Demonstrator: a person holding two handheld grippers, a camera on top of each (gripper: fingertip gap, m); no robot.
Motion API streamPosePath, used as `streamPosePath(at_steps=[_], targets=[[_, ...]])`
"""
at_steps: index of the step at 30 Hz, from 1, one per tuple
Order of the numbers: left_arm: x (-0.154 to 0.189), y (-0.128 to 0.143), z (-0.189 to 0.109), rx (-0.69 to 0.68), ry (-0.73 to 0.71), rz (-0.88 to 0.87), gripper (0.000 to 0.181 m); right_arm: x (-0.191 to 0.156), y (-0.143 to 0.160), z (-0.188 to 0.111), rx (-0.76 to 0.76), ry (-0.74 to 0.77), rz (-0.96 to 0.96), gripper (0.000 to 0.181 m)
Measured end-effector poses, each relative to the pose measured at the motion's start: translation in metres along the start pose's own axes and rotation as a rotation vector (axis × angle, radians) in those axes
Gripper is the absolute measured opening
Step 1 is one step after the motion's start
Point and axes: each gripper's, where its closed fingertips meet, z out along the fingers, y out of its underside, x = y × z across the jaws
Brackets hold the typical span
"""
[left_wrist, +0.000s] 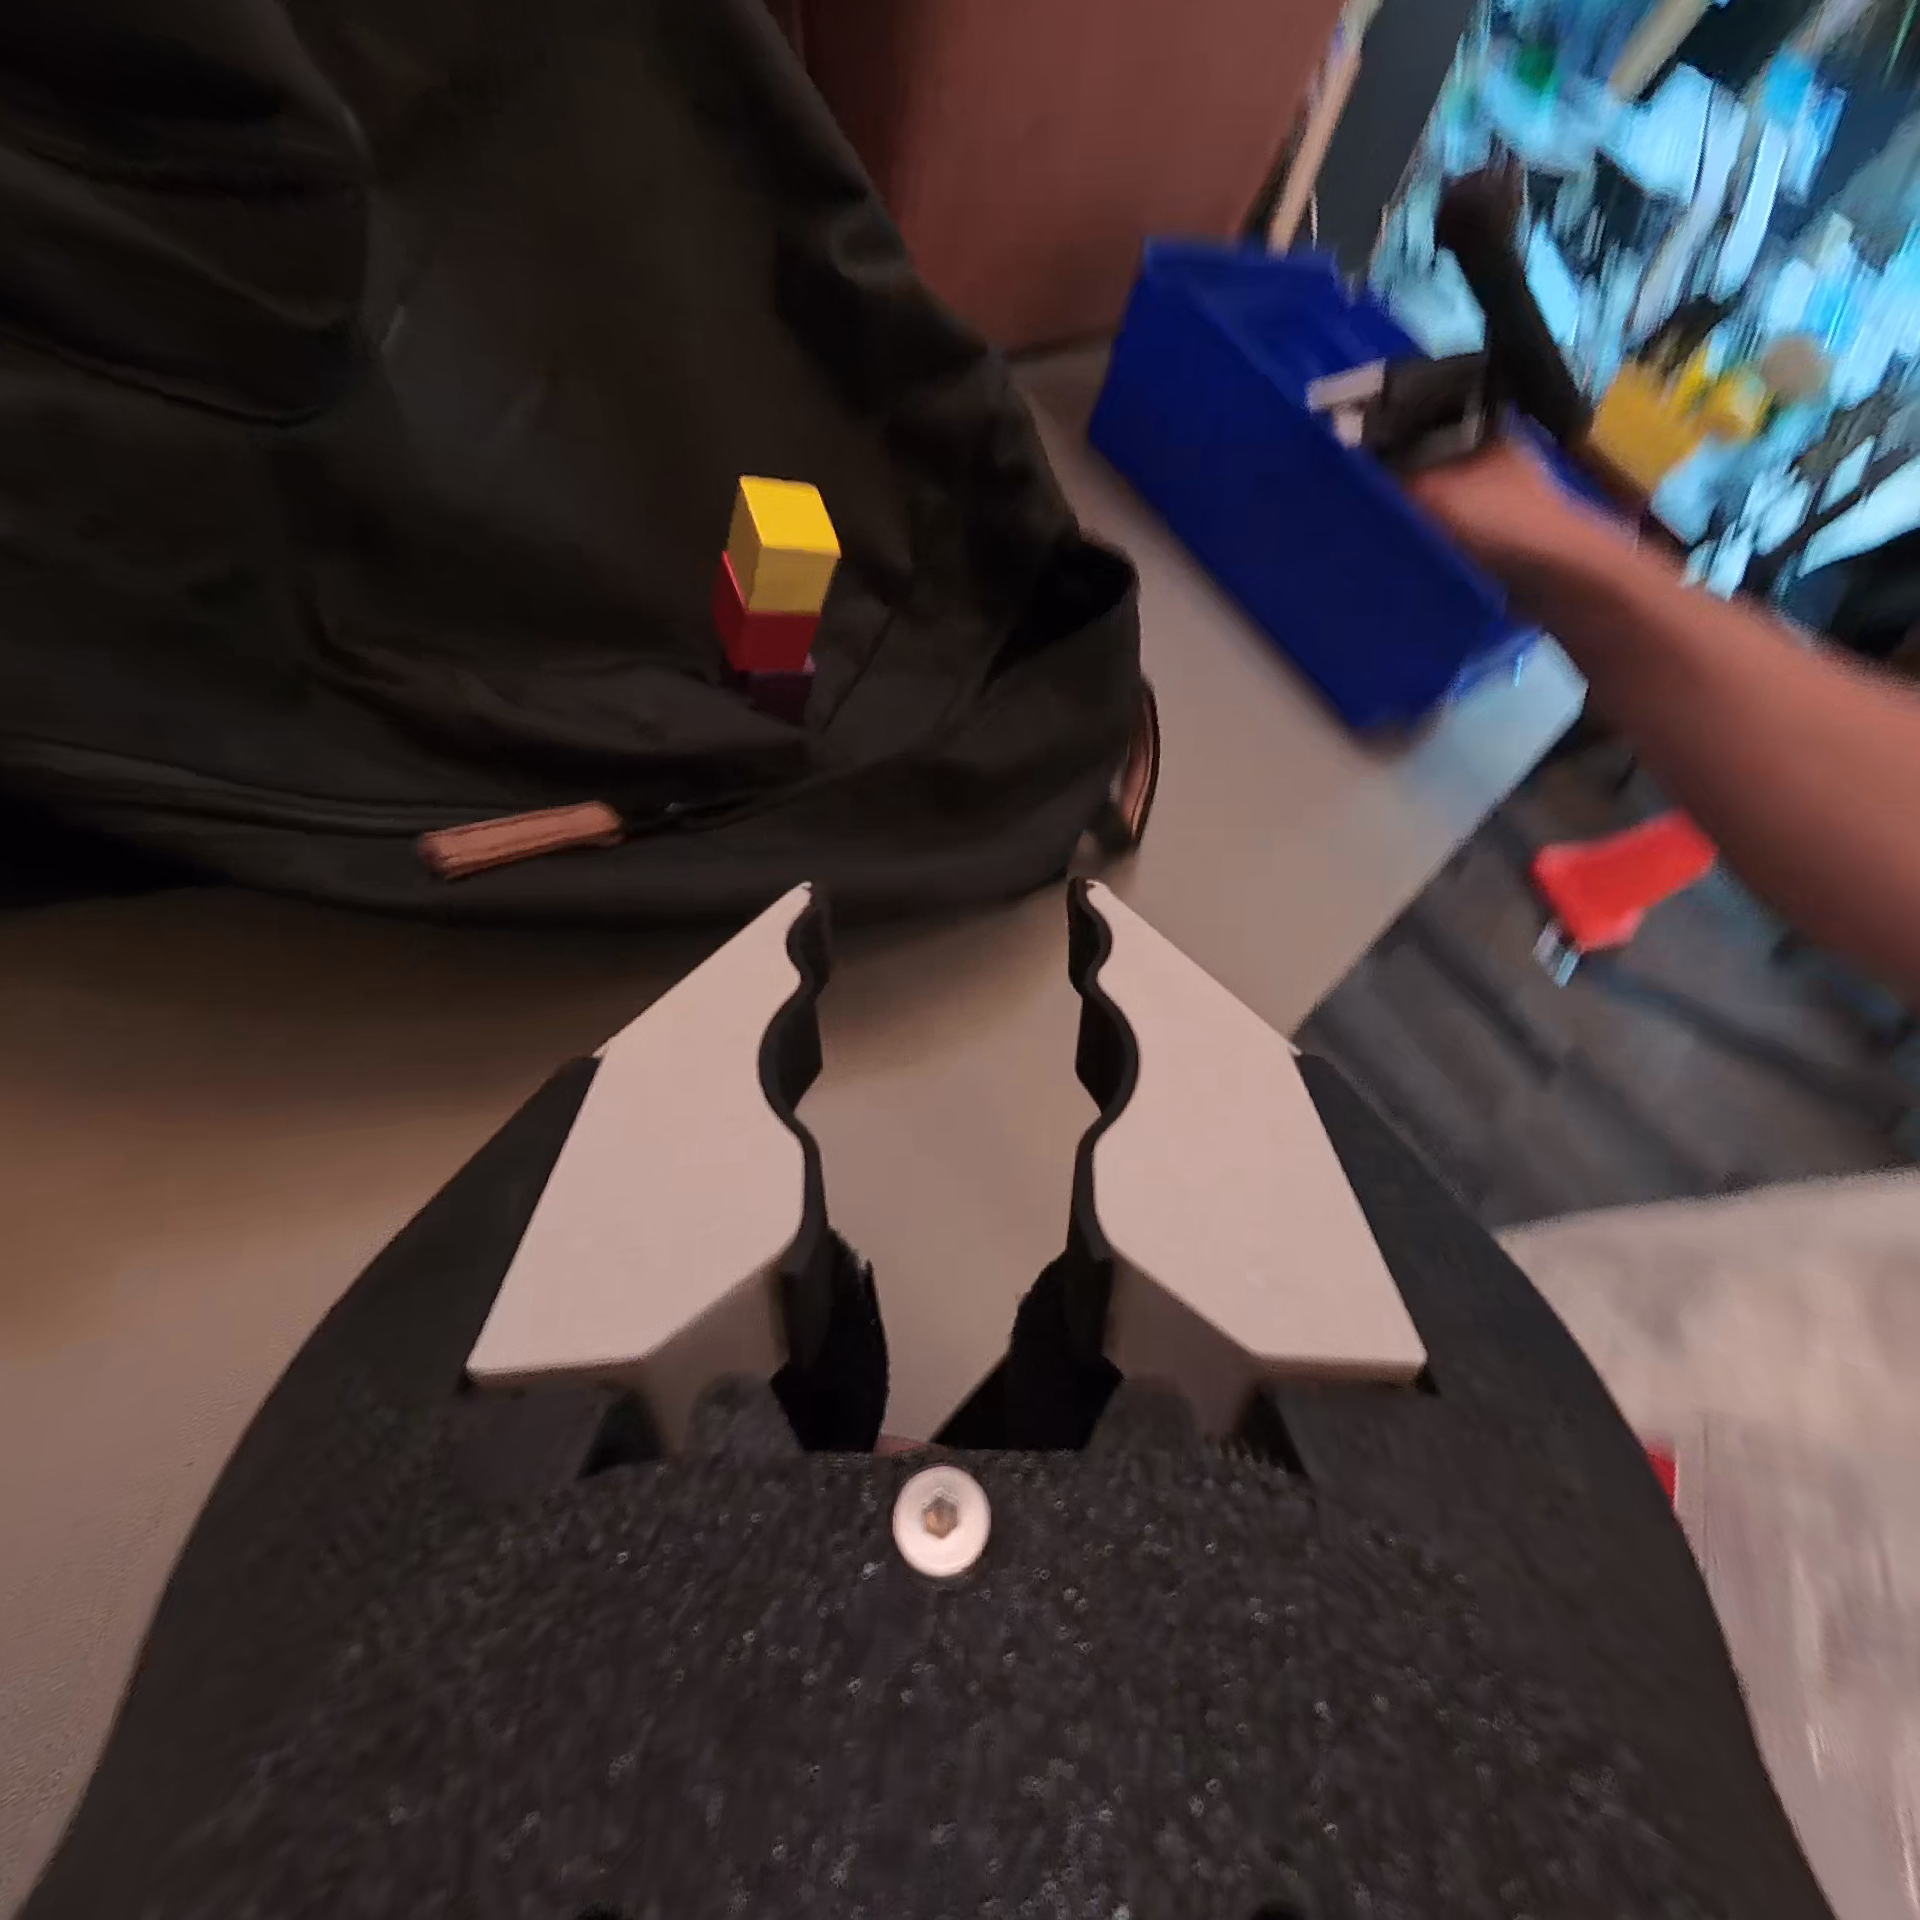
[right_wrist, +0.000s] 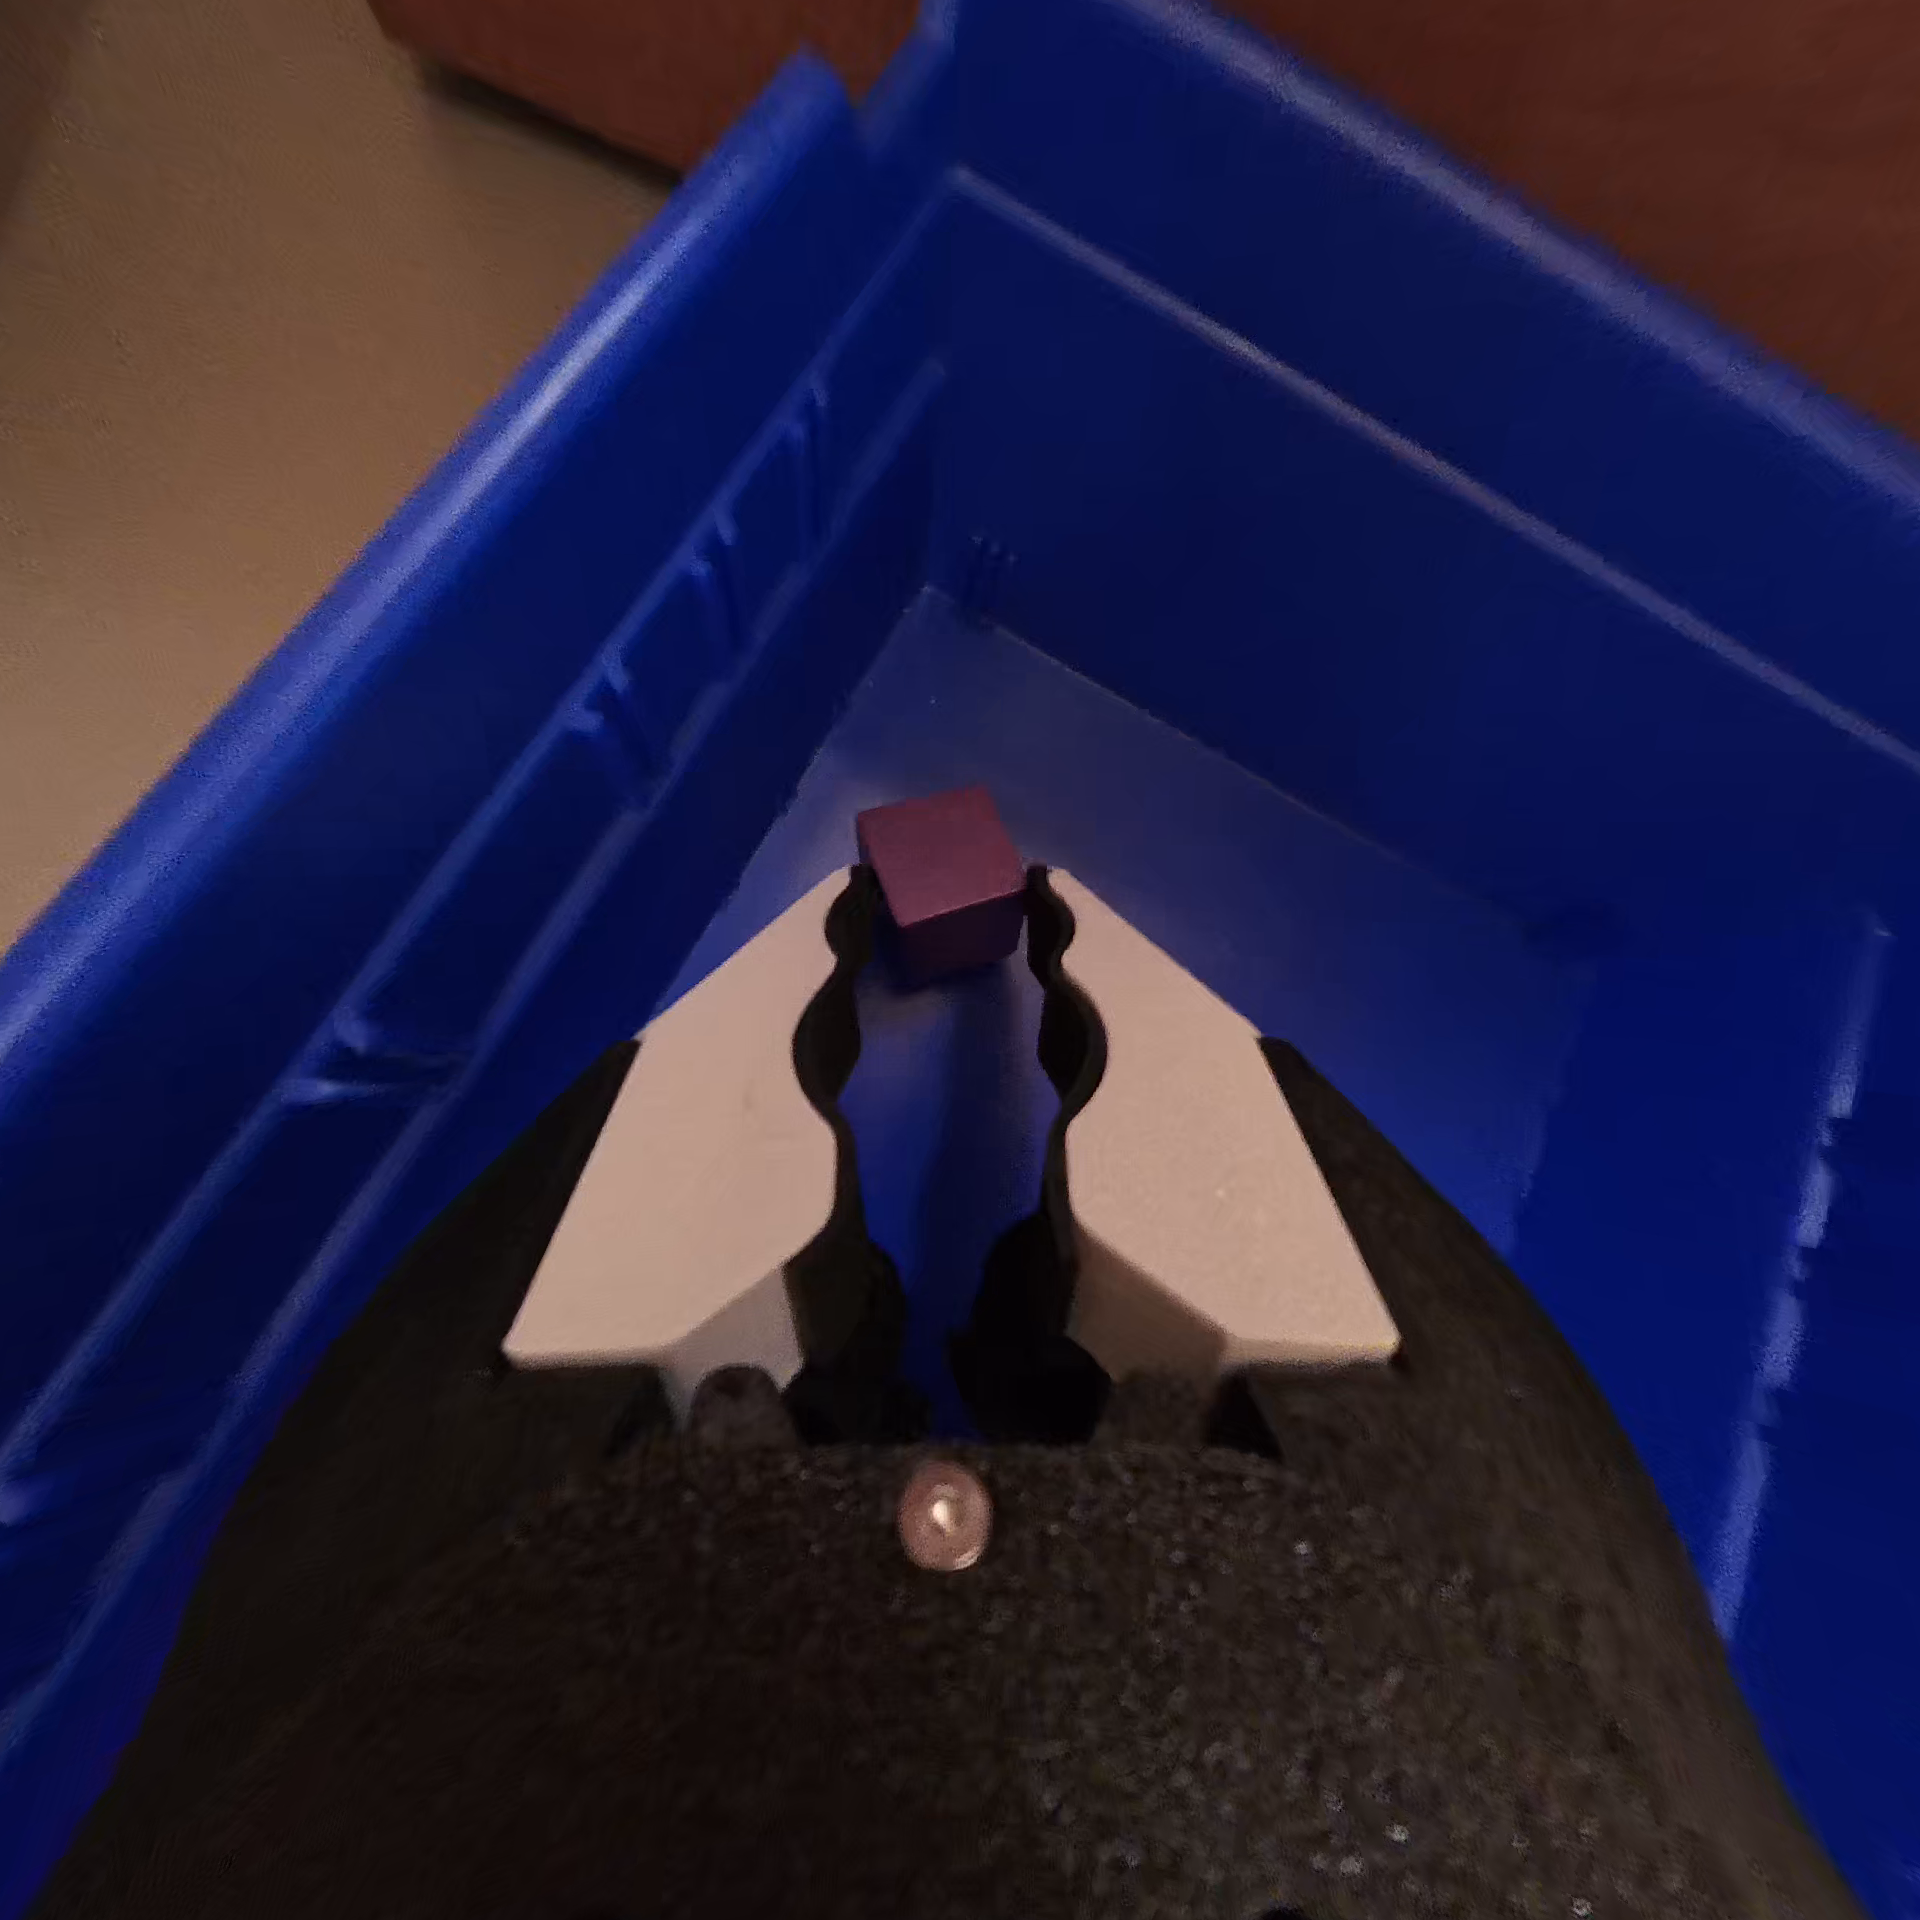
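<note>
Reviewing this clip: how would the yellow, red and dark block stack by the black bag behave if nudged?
The block stack looks tall and narrow, so it would probably tip easily. Its cubes sit slightly misaligned, apparently loose, likely scattering rather than moving together. The black bag behind is soft cloth, offering probably little support.

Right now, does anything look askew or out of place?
Yes. A stack of small cubes, yellow on red on a darker one, stands against the slumped black fabric backpack, with the yellow cube offset from the red.
</note>
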Motion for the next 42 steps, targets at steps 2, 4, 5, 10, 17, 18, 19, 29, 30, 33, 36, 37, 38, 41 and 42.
streamPosePath(at_steps=[2, 4, 5, 10, 17, 18, 19, 29, 30, 33, 36, 37, 38, 41, 42], targets=[[-0.003, -0.006, 0.017, 0.052, -0.041, -0.05, 0.047, 0.0, -0.003, 0.004, 0.01, -0.016, 0.015, 0.029], [-0.008, -0.012, 0.034, 0.094, -0.135, -0.011, 0.047, 0.0, -0.003, 0.004, 0.008, -0.029, 0.023, 0.03], [-0.012, -0.014, 0.043, 0.112, -0.19, 0.018, 0.047, 0.001, -0.002, 0.004, 0.006, -0.033, 0.018, 0.03], [-0.029, -0.021, 0.087, 0.124, -0.357, 0.066, 0.048, 0.026, -0.011, -0.024, 0.059, 0.109, 0.011, 0.039], [-0.041, -0.039, 0.124, 0.116, -0.463, 0.109, 0.048, 0.0, -0.055, -0.14, 0.281, 0.251, 0.033, 0.046], [-0.045, -0.041, 0.126, 0.117, -0.486, 0.11, 0.048, -0.016, -0.063, -0.153, 0.341, 0.222, 0.047, 0.049], [-0.047, -0.043, 0.127, 0.122, -0.501, 0.107, 0.048, -0.035, -0.071, -0.165, 0.407, 0.181, 0.054, 0.052], [-0.029, -0.065, 0.119, 0.258, -0.165, -0.227, 0.026, -0.26, -0.114, -0.176, 0.788, -0.338, -0.094, 0.061], [-0.018, -0.073, 0.112, 0.309, -0.054, -0.33, 0.027, -0.275, -0.122, -0.176, 0.819, -0.368, -0.092, 0.061], [0.017, -0.094, 0.086, 0.394, 0.329, -0.66, 0.026, -0.305, -0.148, -0.172, 0.893, -0.376, -0.152, 0.058], [0.036, -0.099, 0.062, 0.382, 0.592, -0.893, 0.025, -0.327, -0.173, -0.168, 0.952, -0.373, -0.219, 0.053], [0.04, -0.099, 0.055, 0.372, 0.652, -0.937, 0.026, -0.335, -0.179, -0.168, 0.963, -0.382, -0.242, 0.052], [0.042, -0.099, 0.049, 0.367, 0.688, -0.965, 0.026, -0.343, -0.183, -0.166, 0.966, -0.388, -0.27, 0.05], [0.045, -0.099, 0.033, 0.342, 0.752, -0.973, 0.026, -0.362, -0.192, -0.166, 0.991, -0.394, -0.324, 0.028], [0.044, -0.099, 0.028, 0.34, 0.76, -0.977, 0.026, -0.366, -0.194, -0.168, 1.004, -0.382, -0.34, 0.026]])
